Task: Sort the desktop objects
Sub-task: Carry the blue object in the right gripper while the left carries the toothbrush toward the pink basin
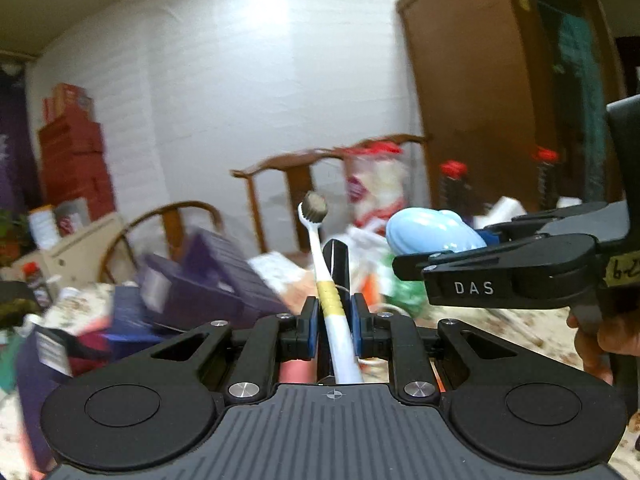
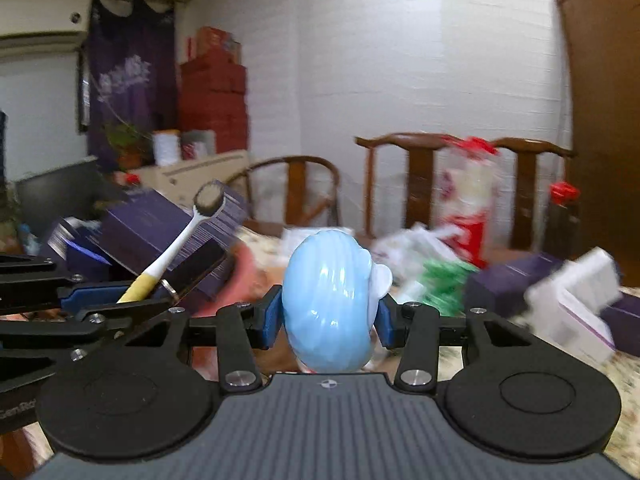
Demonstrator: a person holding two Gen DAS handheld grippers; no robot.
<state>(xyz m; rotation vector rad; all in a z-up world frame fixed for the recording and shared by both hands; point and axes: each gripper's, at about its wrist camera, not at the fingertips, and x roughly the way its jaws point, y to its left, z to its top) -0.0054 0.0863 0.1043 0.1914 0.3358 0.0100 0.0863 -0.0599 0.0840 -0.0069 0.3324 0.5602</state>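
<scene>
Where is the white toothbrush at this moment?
The toothbrush is clamped in the left gripper, bristles up, above the cluttered table; in the left wrist view the light blue toy in the right gripper is to its right.

Both tools point(image 1: 335, 316) point(image 2: 329, 316) clamped, side by side.

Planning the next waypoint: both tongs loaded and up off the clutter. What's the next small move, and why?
Probably carry both items level toward wherever they get sorted, keeping both grips shut. The left tongs pinch a toothbrush by its handle, head up, and the right tongs clamp a light blue toy. Both hang above the cluttered table. No bin shows, so I can't name the target.
</scene>
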